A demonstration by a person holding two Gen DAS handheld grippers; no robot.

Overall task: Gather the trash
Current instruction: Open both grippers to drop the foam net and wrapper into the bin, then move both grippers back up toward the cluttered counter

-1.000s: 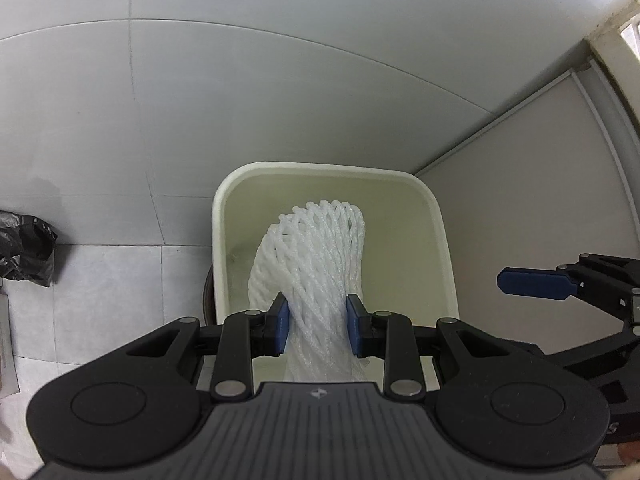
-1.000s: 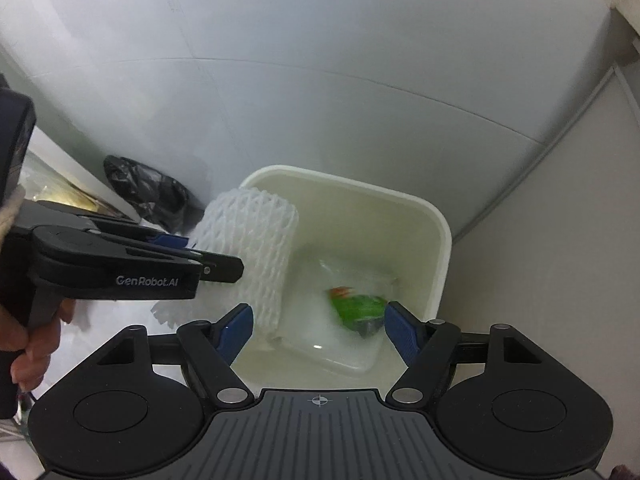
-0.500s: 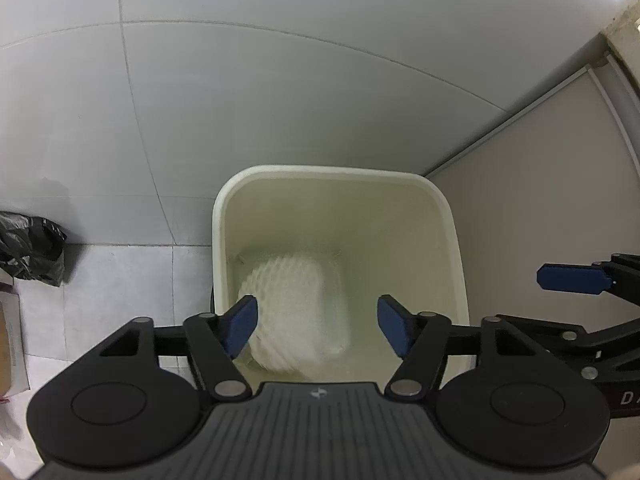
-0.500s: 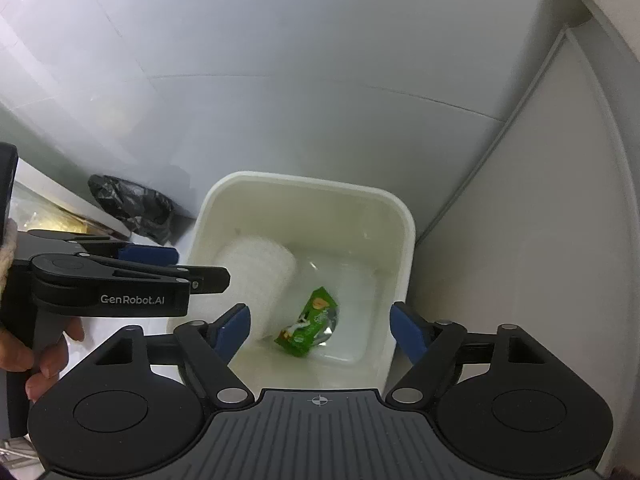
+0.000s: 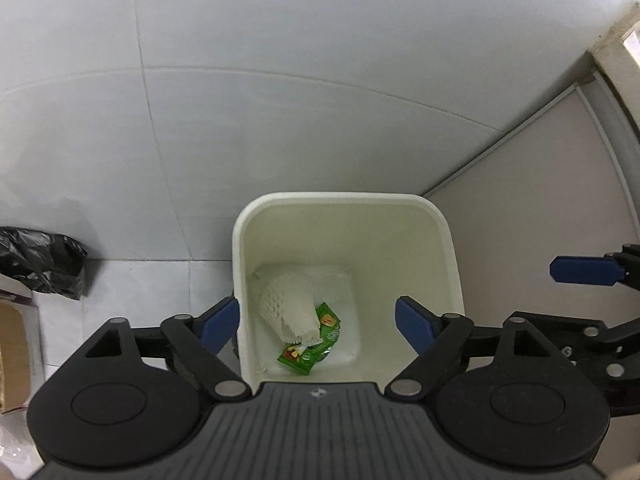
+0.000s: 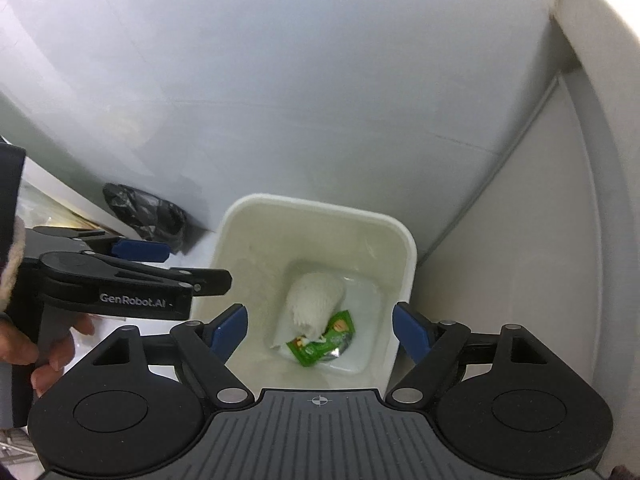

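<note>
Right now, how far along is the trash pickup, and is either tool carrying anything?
Done: the foam net and green wrapper lie at the bottom of the bin. In hand: nothing. The left tool is opening with nothing between its jaws, and the right tool is open above the bin. Left: a black bag sits on the floor beside the bin; no other loose trash shows.

Both tools are pointing steeply downward. The left tool (image 5: 318, 320) is spreading its blue pads (image 5: 220, 320), with nothing gripped between them. The right tool (image 6: 320, 326) is holding its jaws wide apart and empty. At nine o'clock in the right wrist view, a hand (image 6: 28, 354) is gripping the left tool's handle.
</note>
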